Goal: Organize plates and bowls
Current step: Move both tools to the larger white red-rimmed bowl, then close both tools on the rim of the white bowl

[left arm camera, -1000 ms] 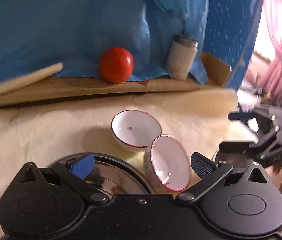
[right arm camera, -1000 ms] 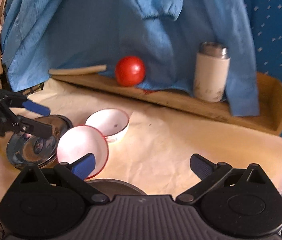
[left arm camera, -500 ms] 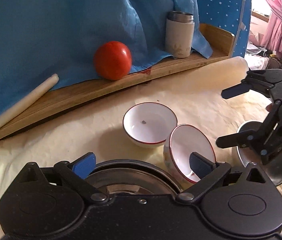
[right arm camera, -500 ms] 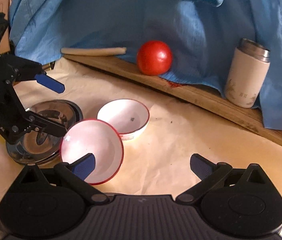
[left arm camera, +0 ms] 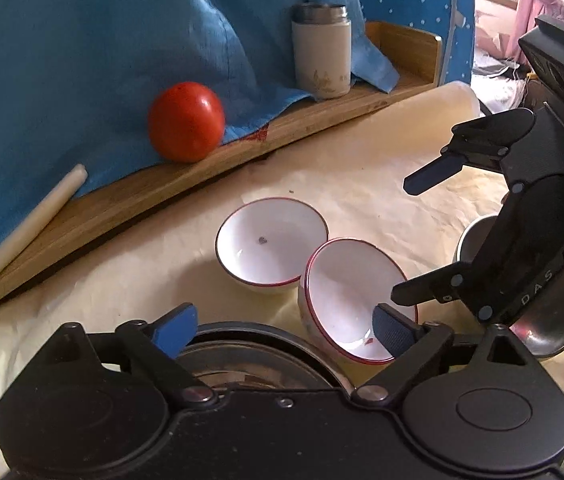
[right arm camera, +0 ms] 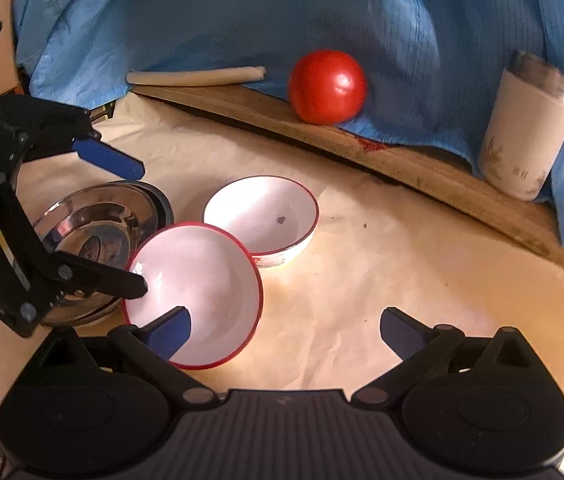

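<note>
White tilted bowl point(right arm camera: 197, 296) leans on the steel dish point(right arm camera: 101, 232); my left gripper's point(left arm camera: 282, 326) jaws are closing around it, right gripper's point(right arm camera: 286, 330) jaws apart, empty.

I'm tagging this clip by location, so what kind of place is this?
Probably a makeshift home tabletop rather than a proper kitchen: red-rimmed bowls on cream paper, a tomato on a wooden shelf, and blue cloth draped behind.

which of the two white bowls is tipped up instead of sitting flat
The nearer red-rimmed bowl, leaning against the steel dish; the farther bowl with the dark speck sits flat.
</note>
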`<control>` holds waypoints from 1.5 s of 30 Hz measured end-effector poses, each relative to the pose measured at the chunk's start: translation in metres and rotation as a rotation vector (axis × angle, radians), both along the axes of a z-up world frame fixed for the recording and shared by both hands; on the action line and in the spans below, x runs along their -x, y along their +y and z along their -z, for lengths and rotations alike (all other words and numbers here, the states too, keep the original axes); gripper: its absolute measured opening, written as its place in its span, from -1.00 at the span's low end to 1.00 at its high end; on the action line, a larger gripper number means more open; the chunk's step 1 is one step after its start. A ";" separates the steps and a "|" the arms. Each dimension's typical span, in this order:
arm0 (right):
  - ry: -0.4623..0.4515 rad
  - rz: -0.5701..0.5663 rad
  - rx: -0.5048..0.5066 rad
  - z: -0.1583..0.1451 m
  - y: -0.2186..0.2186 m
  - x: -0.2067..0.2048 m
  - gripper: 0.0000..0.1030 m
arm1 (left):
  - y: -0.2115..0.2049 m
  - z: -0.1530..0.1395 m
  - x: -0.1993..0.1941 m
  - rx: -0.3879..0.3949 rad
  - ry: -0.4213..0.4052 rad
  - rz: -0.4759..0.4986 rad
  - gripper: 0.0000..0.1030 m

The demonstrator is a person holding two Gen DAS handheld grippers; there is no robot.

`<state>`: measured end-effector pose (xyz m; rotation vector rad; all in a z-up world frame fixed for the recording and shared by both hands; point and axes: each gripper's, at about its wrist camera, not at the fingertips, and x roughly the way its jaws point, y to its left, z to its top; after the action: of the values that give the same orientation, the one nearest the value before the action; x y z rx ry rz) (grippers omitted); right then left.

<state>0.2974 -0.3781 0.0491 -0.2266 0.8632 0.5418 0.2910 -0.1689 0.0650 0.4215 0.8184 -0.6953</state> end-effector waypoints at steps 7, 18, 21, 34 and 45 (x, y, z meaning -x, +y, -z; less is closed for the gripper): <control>0.046 0.013 -0.005 0.004 0.003 -0.005 0.70 | 0.004 0.006 -0.010 0.017 0.083 -0.049 0.39; 0.152 -0.004 -0.063 0.010 0.008 -0.015 0.46 | -0.005 0.007 -0.004 0.043 0.136 -0.014 -0.35; 0.170 0.003 -0.067 0.010 0.010 -0.016 0.20 | -0.006 0.008 -0.005 0.045 0.153 -0.030 -0.48; 0.337 0.075 -0.161 0.023 0.003 -0.033 -0.71 | -0.009 0.008 -0.009 0.048 0.205 -0.117 -0.62; 0.368 0.163 -0.250 0.015 -0.011 -0.039 -0.89 | -0.004 0.004 -0.014 0.079 0.267 -0.190 -0.75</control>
<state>0.3361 -0.3888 0.0342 0.1769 1.1482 0.5406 0.3048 -0.1727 0.0611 0.1773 1.0644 -0.6116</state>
